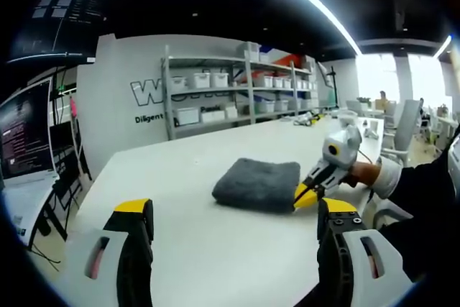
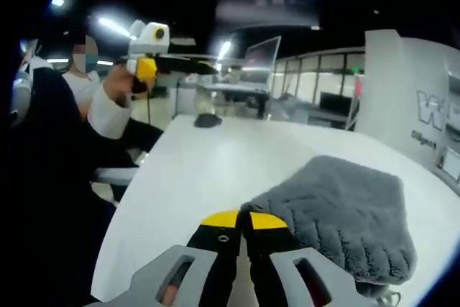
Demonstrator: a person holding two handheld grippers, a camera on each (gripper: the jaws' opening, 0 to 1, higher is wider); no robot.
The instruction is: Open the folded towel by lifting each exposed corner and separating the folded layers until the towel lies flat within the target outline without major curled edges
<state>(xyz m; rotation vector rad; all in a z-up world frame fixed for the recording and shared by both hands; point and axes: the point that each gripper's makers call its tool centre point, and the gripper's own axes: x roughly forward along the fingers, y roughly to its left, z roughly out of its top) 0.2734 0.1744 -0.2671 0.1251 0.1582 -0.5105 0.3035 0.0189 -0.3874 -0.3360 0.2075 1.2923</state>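
Observation:
A folded grey towel [image 1: 257, 183] lies on the white table [image 1: 180, 170]. In the left gripper view my left gripper [image 1: 236, 210] is open, its jaws wide apart and short of the towel's near edge. My right gripper [image 1: 306, 193] comes in from the right in a hand with a white cuff, yellow tips at the towel's right corner. In the right gripper view the towel [image 2: 338, 213] fills the lower right, and my right gripper [image 2: 244, 219] has its jaws together on the near corner. My left gripper [image 2: 190, 65] is held raised at the upper left.
A shelf rack [image 1: 237, 84] with white bins stands against the far wall. Monitors [image 1: 25, 138] sit at the left, office chairs [image 1: 402, 127] at the right. A small dark object [image 2: 208, 120] lies at the table's far end. A person [image 2: 79, 84] sits beyond the table edge.

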